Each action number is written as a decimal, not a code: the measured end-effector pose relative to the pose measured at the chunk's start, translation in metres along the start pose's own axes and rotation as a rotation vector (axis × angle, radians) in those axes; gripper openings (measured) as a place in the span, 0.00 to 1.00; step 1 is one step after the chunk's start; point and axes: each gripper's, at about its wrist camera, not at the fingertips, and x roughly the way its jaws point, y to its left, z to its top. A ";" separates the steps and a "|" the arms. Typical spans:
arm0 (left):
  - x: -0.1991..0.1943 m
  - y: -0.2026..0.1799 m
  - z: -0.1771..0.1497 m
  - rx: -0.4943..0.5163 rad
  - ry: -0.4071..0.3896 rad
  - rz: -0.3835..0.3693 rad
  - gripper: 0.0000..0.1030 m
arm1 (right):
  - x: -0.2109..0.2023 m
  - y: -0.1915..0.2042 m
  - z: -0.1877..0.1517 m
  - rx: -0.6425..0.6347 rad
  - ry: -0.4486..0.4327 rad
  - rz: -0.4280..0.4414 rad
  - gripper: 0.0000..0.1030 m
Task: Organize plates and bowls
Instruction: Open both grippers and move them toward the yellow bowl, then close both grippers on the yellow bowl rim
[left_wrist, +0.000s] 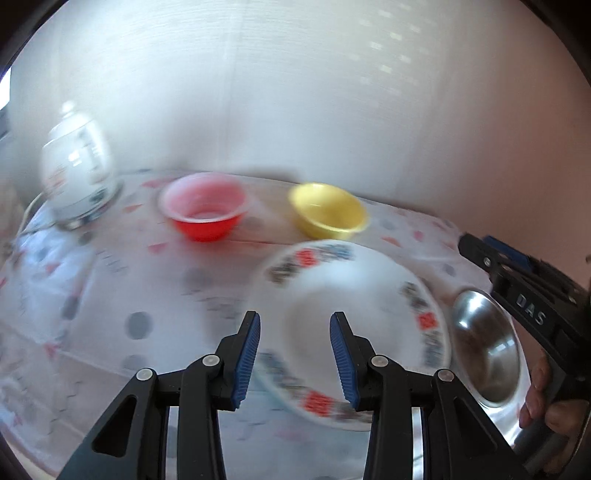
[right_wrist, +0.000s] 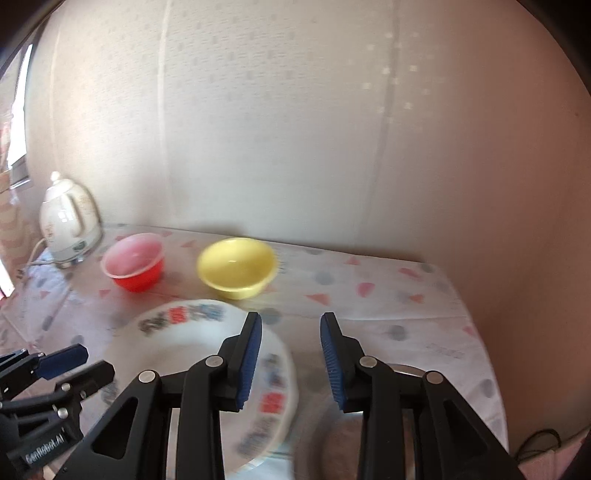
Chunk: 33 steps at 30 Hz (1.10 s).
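Seen on a tabletop (right_wrist: 406, 325) under a dotted, triangle-printed cloth against a pale wall: a white electric kettle (right_wrist: 70, 225) at the far left corner, well behind and left of the patterned plate (left_wrist: 369, 295). Between kettle and plate, a red bowl (left_wrist: 205, 208) with a pale inside, then a yellow bowl (left_wrist: 328, 210) just behind the plate's far rim, the two bowls apart from each other. Just right of the plate, a shiny steel bowl (left_wrist: 487, 350), partly screened by the right gripper (right_wrist: 291, 362) and a hand (left_wrist: 543, 402) on its handle. Nothing between either gripper and the plate. Left gripper (left_wrist: 295, 360) poised above the plate's near half, jaws partly apart, holding nothing. Right gripper over the plate's right edge, jaws likewise partly apart and empty. Plate white, blurred, rim banded with red squares and dark motifs.
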 end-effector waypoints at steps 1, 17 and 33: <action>-0.002 0.006 0.000 -0.013 -0.003 0.004 0.39 | 0.004 0.006 0.002 0.005 0.008 0.038 0.32; 0.012 0.048 0.010 -0.082 0.012 0.057 0.42 | 0.058 0.029 0.017 -0.009 0.096 0.087 0.33; 0.046 0.026 0.040 -0.014 0.061 0.012 0.42 | 0.086 -0.008 0.031 0.055 0.139 0.042 0.33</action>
